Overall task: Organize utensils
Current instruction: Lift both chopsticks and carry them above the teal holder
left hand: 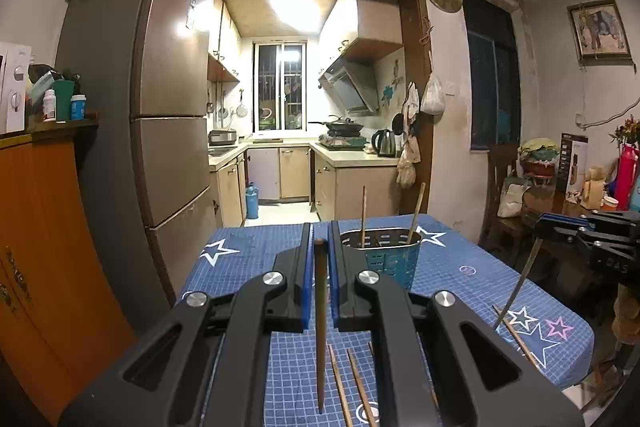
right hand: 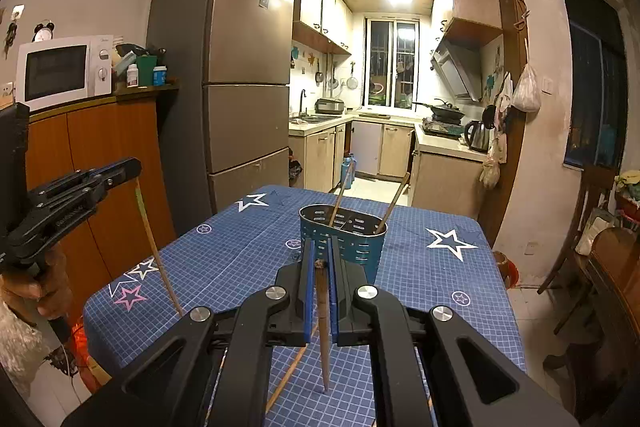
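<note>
In the left wrist view my left gripper (left hand: pixel 320 227) is shut on the top end of a dark wooden chopstick (left hand: pixel 320 307), which hangs straight down over the blue star tablecloth (left hand: pixel 248 267). A teal slotted utensil holder (left hand: pixel 384 259) stands just beyond, slightly right, with two chopsticks (left hand: pixel 363 215) leaning in it. My right gripper (right hand: pixel 321 241) is likewise shut on a brown chopstick (right hand: pixel 323 327) hanging in front of the holder (right hand: pixel 352 247). Each gripper shows in the other's view: the right gripper (left hand: pixel 538 223) with its chopstick (left hand: pixel 520 283), the left gripper (right hand: pixel 136 169) with its chopstick (right hand: pixel 156 247).
Loose chopsticks (left hand: pixel 340 383) lie on the near part of the cloth, another chopstick (left hand: pixel 516 339) near the right edge. A tall fridge (left hand: pixel 168 107) and an orange cabinet (left hand: pixel 44 247) stand left of the table. A wooden chair (right hand: pixel 600 267) and a cluttered side table (left hand: pixel 560 195) are on the right.
</note>
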`<action>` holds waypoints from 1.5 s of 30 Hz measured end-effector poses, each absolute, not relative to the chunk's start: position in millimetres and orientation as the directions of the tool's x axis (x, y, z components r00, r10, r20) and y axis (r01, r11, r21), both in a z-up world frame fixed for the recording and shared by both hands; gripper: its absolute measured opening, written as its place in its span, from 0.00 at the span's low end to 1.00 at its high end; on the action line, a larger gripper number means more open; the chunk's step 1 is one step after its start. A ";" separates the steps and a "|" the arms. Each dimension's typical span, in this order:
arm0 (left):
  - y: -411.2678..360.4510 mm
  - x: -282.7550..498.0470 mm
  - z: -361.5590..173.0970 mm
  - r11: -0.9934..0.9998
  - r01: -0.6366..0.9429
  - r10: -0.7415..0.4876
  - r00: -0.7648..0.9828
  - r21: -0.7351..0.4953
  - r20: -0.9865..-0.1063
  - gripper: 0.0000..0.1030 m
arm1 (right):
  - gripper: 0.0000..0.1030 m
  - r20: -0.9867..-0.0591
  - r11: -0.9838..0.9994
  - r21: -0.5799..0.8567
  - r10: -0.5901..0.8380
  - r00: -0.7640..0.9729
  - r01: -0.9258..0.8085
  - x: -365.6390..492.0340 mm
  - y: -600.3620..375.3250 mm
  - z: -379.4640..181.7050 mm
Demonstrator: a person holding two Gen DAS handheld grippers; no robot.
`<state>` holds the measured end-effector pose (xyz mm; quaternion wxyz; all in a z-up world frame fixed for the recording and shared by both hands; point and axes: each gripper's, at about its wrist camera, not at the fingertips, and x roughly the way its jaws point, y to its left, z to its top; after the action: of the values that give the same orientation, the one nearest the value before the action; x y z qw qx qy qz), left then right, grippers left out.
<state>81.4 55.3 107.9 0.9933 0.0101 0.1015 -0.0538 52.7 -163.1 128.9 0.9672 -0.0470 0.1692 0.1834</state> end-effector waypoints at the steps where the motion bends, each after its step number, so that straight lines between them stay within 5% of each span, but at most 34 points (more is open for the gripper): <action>1: 54.7 83.1 106.7 0.995 0.104 -0.099 0.973 0.012 -0.208 0.05 | 0.07 -0.346 0.928 -0.030 0.339 0.875 -0.372 53.0 -162.7 128.7; 12: 51.2 104.1 104.1 0.997 0.047 -0.031 0.974 0.064 -0.224 0.05 | 0.07 -0.347 0.930 -0.015 0.340 0.874 -0.367 75.3 -165.8 142.5; 22: 32.0 149.6 146.1 0.991 0.013 0.007 0.990 0.137 -0.142 0.05 | 0.07 -0.276 0.946 -0.014 0.309 0.910 -0.325 135.3 -166.0 206.2; 32: 9.0 234.5 224.5 0.990 0.142 -0.142 0.990 -0.013 -0.006 0.05 | 0.07 -0.123 0.961 0.044 0.275 0.954 -0.272 205.2 -165.3 265.9; 45: -11.0 315.2 162.9 0.980 0.182 -0.188 0.980 -0.085 -0.071 0.05 | 0.07 -0.179 0.973 0.118 0.215 0.960 -0.196 302.9 -161.9 200.4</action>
<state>315.2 -11.0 162.9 0.9941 -0.0391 0.0395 -0.0932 302.9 -161.9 200.4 0.9887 0.0498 0.0956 0.1040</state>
